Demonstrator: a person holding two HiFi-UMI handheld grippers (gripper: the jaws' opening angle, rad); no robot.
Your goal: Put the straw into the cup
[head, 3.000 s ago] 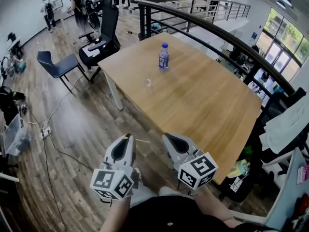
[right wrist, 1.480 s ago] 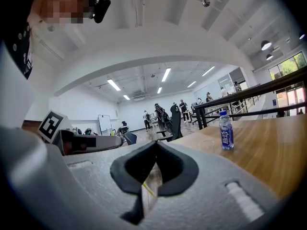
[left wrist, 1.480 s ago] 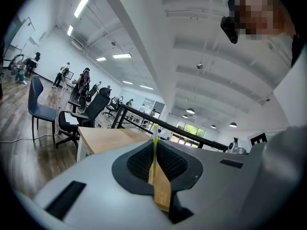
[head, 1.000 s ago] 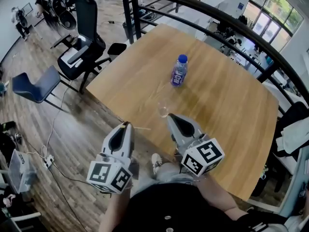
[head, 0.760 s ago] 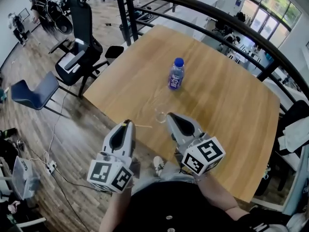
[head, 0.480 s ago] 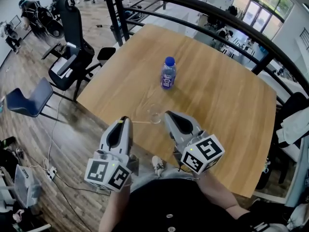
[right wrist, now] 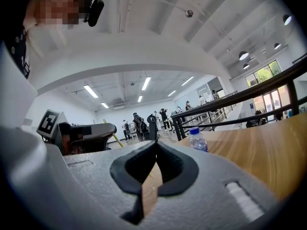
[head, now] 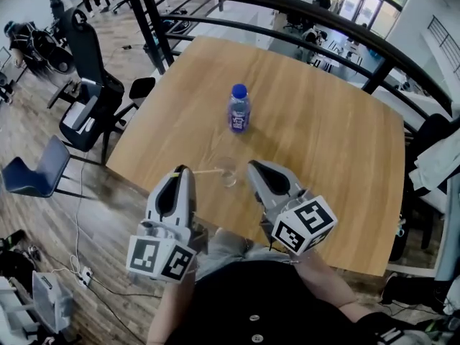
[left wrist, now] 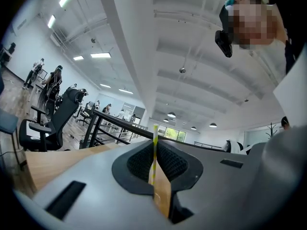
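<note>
Having been brought up to the near edge of the surface (head: 323, 142), the straw (head: 205, 171) is pinched in the jaws of the left gripper (head: 181, 171), its tip now just beside the cup (head: 228, 172), so insertion is judged next, while the jaws of the right gripper (head: 253, 166) are closed on nothing.

bright even light from tall glass windows (head: 366, 2) and long white ceiling lamps (left wrist: 100, 55); edges bend strongly, corners darken, the grey left gripper (left wrist: 154, 145) looks soft.
</note>
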